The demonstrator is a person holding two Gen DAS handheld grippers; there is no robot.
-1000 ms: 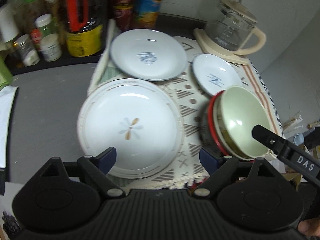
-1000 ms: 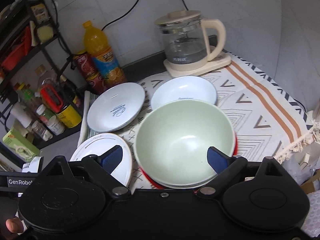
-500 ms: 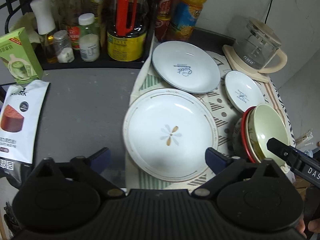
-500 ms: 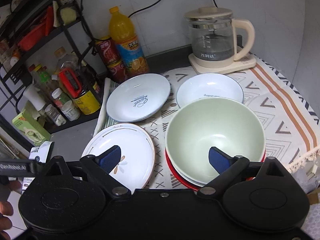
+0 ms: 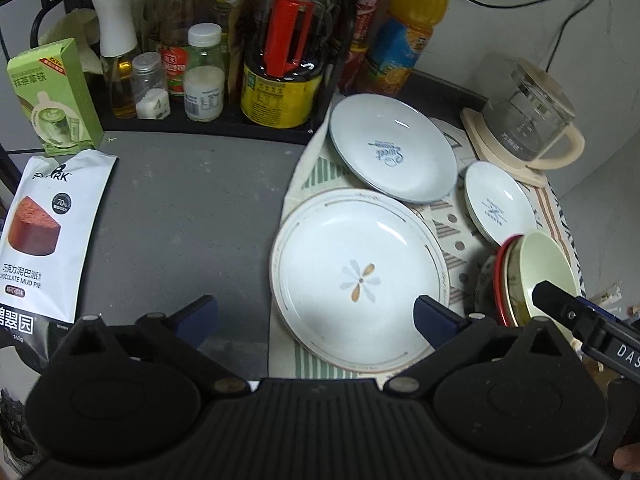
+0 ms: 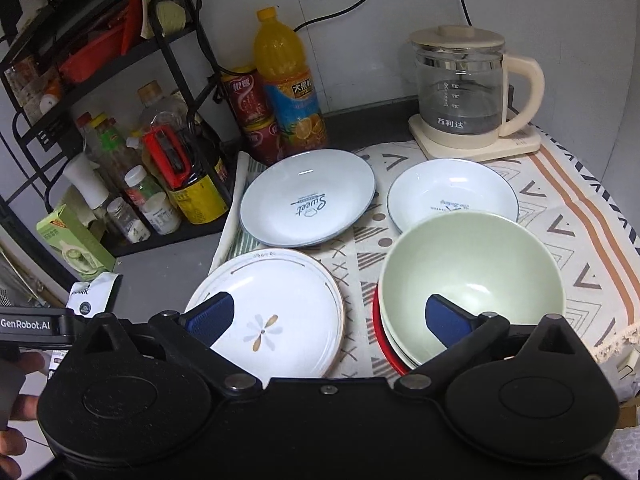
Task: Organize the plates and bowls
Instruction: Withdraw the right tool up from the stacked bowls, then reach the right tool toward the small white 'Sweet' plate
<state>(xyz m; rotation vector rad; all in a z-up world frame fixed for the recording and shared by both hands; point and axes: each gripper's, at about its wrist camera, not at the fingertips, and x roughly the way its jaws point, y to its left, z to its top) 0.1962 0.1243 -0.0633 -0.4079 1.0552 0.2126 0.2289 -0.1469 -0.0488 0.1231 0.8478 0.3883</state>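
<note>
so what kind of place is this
Most likely a home kitchen counter: an electric glass kettle, a rack of sauce and seasoning bottles, and plates and bowls laid out on a patterned cloth.

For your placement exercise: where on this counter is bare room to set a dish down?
Free: the grey counter between the snack pouch, the bottle rack and the flower plate. Crowded: the patterned cloth, filled by plates, the bowl stack and the kettle.

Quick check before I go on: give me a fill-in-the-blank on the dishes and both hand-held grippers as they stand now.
1. The green bowl is nested on a stack whose bottom rim is ____.
2. The plate with the flower print lies nearest the ____ hand-held gripper.
3. Both the left and the right hand-held gripper are ____ and empty.

Missing words: red; left; open
</note>
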